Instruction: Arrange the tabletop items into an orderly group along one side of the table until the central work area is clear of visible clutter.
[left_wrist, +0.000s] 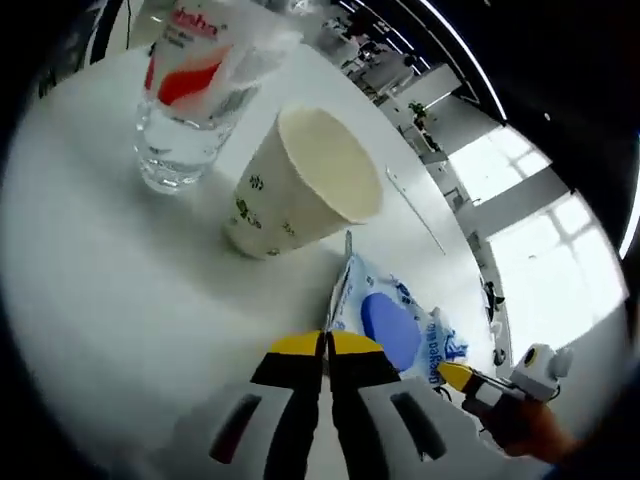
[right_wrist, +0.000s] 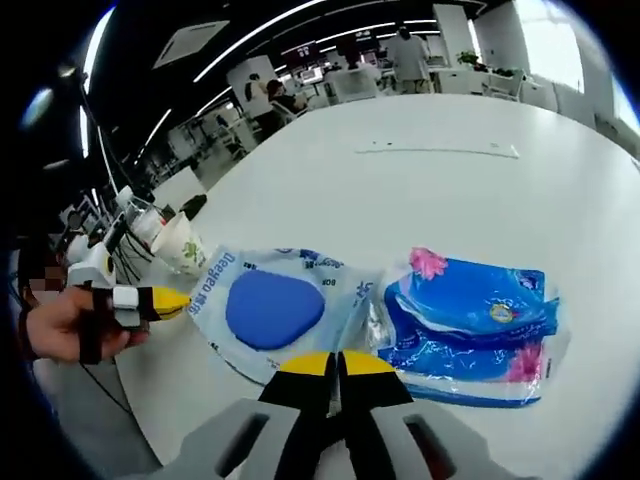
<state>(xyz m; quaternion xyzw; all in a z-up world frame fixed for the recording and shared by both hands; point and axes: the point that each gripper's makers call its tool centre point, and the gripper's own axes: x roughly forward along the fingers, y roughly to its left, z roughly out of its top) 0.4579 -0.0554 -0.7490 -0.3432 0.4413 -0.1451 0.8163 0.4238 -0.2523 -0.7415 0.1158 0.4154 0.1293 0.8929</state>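
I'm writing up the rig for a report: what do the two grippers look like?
Both look alike. The left gripper and the right gripper each have two black jaws with yellow tips, rising from light grey bodies with dark slots. The person's hand on the left gripper wears black straps across the fingers.

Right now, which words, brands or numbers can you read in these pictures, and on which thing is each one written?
"Deeyeo": wipes pack with the blue lid.
"...aha", start cut off: water bottle label.
Paper cup: green print, too small to read.
Blue tissue pack: print too blurred to read.
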